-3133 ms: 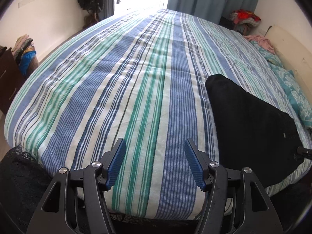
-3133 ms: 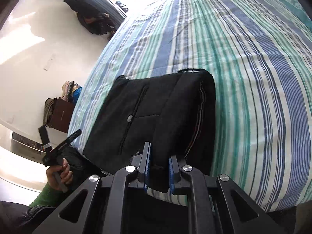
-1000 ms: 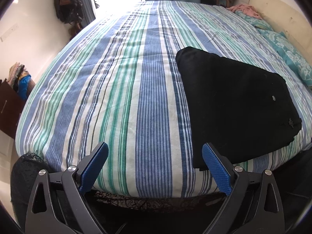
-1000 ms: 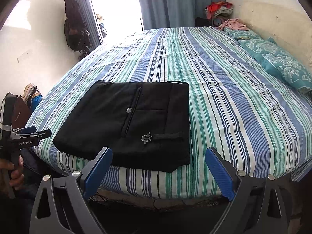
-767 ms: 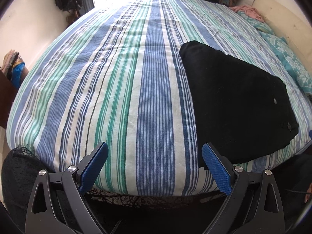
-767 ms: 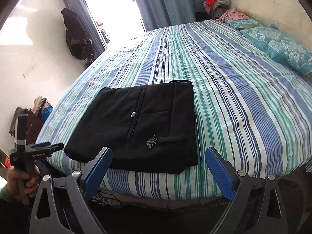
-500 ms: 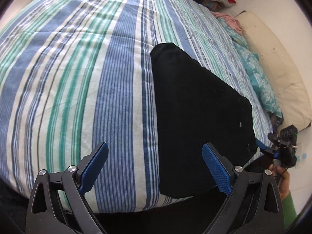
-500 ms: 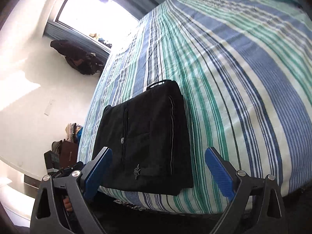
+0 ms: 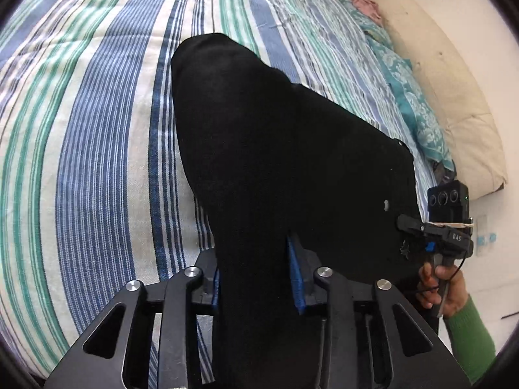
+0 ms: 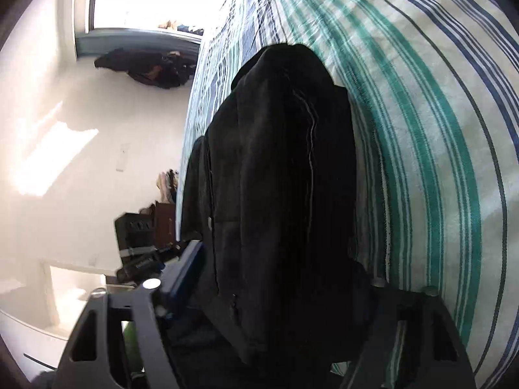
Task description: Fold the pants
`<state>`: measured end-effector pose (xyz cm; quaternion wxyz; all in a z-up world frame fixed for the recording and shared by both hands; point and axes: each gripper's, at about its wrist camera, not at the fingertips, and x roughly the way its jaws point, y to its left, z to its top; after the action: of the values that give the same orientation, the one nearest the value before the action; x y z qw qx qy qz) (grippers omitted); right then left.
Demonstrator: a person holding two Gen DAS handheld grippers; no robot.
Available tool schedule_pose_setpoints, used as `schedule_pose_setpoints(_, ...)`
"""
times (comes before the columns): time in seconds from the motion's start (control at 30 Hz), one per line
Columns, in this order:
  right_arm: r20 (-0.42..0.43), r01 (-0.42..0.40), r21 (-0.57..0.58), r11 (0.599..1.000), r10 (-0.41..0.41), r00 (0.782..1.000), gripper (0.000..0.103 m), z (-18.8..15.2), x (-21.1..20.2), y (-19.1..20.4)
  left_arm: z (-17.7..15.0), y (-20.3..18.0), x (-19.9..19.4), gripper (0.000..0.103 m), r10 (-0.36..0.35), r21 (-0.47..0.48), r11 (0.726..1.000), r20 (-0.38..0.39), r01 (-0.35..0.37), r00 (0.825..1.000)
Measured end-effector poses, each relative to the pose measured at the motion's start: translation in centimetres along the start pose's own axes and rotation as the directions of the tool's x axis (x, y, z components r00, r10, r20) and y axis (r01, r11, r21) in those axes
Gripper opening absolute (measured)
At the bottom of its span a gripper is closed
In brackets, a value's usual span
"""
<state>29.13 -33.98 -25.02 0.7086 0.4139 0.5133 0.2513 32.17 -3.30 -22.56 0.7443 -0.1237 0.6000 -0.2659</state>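
I am closing both grippers on the near edge of the folded black pants (image 9: 279, 149), which are lying at the foot corner of the striped bed (image 9: 97, 149). At 6 o'clock in the left wrist view, my left gripper (image 9: 258, 278) has just been narrowing, and its blue pads are now sitting against a gathered fold of cloth between them. In the right wrist view my right gripper (image 10: 275, 278) has likewise been closing around the bundle; one blue pad is showing at 8 o'clock, the other is buried under fabric, so I cannot tell whether it is pressing yet. I am judging the pants as soft, limp and fairly thick in layers: they should sag and slide apart unless both near corners are pinched through every layer. Beyond, at 3 o'clock in the left view, the person's hand (image 9: 444, 288) is gripping the other handle. Farther off, teal pillows (image 9: 408, 97) are lying at 2 o'clock, well clear. Nothing is obstructing the bedspread ahead.
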Motion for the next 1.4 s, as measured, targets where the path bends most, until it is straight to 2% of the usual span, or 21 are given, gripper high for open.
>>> schedule_pose_setpoints(0.07, 0.016, -0.003, -0.029, 1.000, 0.004, 1.000, 0.037, 0.0, -0.2, 1.5, 0.6, -0.3, -1.8, 0.027, -0.038, 0.003, 0.999, 0.034, 0.038, 0.999)
schedule_pose_setpoints(0.17, 0.047, -0.058, -0.093, 0.994, 0.063, 0.997, 0.035, 0.6, -1.0, 4.6, 2.8, -0.5, -4.9, 0.026, -0.063, 0.026, 0.998, 0.111, 0.061, 0.992)
schedule_pose_setpoints(0.3, 0.098, -0.078, -0.191, 0.978, 0.098, 0.990, 0.035, 1.3, -1.5, 6.7, 8.3, 0.4, -8.3, 0.027, -0.066, 0.027, 0.998, 0.219, 0.061, 0.974)
schedule_pose_setpoints(0.43, 0.140, -0.073, -0.248, 0.966, 0.110, 0.984, 0.036, 3.2, -0.4, 5.3, 13.8, 1.7, -8.2, 0.028, 0.009, 0.015, 1.000, 0.269, -0.014, 0.963)
schedule_pose_setpoints(0.5, 0.145, -0.037, -0.232, 0.972, 0.072, 0.987, 0.036, 4.6, 1.8, 4.0, 15.4, 3.0, -5.9, 0.031, 0.089, -0.008, 0.996, 0.249, -0.090, 0.964)
schedule_pose_setpoints(0.57, 0.136, 0.039, -0.191, 0.981, -0.013, 0.991, 0.038, 6.2, 4.5, 2.5, 15.8, 4.6, -1.9, 0.042, 0.217, -0.032, 0.976, 0.184, -0.215, 0.959)
schedule_pose_setpoints(0.6, 0.119, 0.084, -0.163, 0.983, -0.065, 0.991, 0.038, 6.7, 6.1, 1.5, 15.5, 5.4, 0.5, 0.046, 0.305, -0.029, 0.952, 0.134, -0.304, 0.943)
schedule_pose_setpoints(0.63, 0.095, 0.155, -0.137, 0.978, -0.142, 0.985, 0.043, 6.9, 7.8, 0.3, 14.8, 6.3, 1.9, 0.066, 0.364, -0.009, 0.931, 0.116, -0.365, 0.924)
schedule_pose_setpoints(0.67, 0.074, 0.242, -0.117, 0.963, -0.234, 0.969, 0.053, 6.9, 9.2, -0.8, 14.1, 6.4, 2.1, 0.082, 0.393, 0.005, 0.917, 0.167, -0.399, 0.904)
schedule_pose_setpoints(0.7, 0.065, 0.259, -0.103, 0.960, -0.253, 0.965, 0.054, 6.9, 10.0, -1.7, 13.8, 6.2, 1.8, 0.091, 0.434, 0.005, 0.896, 0.212, -0.445, 0.876)
schedule_pose_setpoints(0.73, 0.083, 0.225, -0.092, 0.970, -0.218, 0.972, 0.055, 6.8, 9.8, -2.2, 13.5, 6.2, 1.5, 0.101, 0.468, 0.000, 0.878, 0.219, -0.479, 0.856)
schedule_pose_setpoints(0.83, 0.096, 0.197, -0.073, 0.978, -0.190, 0.977, 0.061, 6.4, 8.3, -2.5, 12.2, 6.6, -0.7, 0.100, 0.465, 0.010, 0.877, 0.241, -0.481, 0.852)
schedule_pose_setpoints(0.87, 0.095, 0.223, -0.087, 0.971, -0.214, 0.972, 0.069, 6.2, 7.5, -2.4, 11.4, 6.6, -1.6, 0.100, 0.473, 0.016, 0.870, 0.257, -0.493, 0.843)
schedule_pose_setpoints(0.93, 0.104, 0.272, -0.104, 0.957, -0.262, 0.960, 0.074, 5.8, 5.5, -2.0, 9.7, 5.9, -2.8, 0.100, 0.516, 0.012, 0.840, 0.291, -0.542, 0.806)
schedule_pose_setpoints(1.03, 0.170, 0.364, -0.151, 0.919, -0.338, 0.925, 0.075, 3.8, 2.1, 0.2, 6.0, 4.9, -5.2, 0.100, 0.576, -0.014, 0.795, 0.331, -0.606, 0.748)
schedule_pose_setpoints(1.1, 0.226, 0.473, -0.208, 0.856, -0.429, 0.875, 0.078, 1.3, 0.8, 2.8, 3.4, 4.1, -6.0, 0.100, 0.588, -0.031, 0.787, 0.340, -0.616, 0.734)
schedule_pose_setpoints(1.17, 0.284, 0.558, -0.253, 0.790, -0.491, 0.823, 0.101, -1.6, -0.1, 5.4, 0.6, 3.2, -6.5, 0.100, 0.609, -0.051, 0.772, 0.345, -0.634, 0.714)
schedule_pose_setpoints(1.23, 0.349, 0.631, -0.273, 0.726, -0.536, 0.768, 0.103, -4.9, -1.1, 7.5, -1.7, 2.2, -6.6, 0.100, 0.605, -0.060, 0.779, 0.337, -0.625, 0.722)
schedule_pose_setpoints(1.27, 0.370, 0.651, -0.275, 0.707, -0.547, 0.751, 0.103, -6.5, -1.4, 8.3, -2.6, 1.7, -6.6, 0.100, 0.609, -0.067, 0.778, 0.323, -0.624, 0.725)
schedule_pose_setpoints(1.33, 0.396, 0.670, -0.255, 0.697, -0.557, 0.730, 0.103, -9.1, -1.3, 9.3, -4.5, 0.4, -7.0, 0.100, 0.625, -0.074, 0.766, 0.315, -0.638, 0.714)
schedule_pose_setpoints(1.4, 0.427, 0.682, -0.225, 0.696, -0.559, 0.711, 0.103, -11.7, -0.7, 10.1, -5.8, -1.1, -7.3, 0.100, 0.654, -0.054, 0.733, 0.328, -0.678, 0.681)
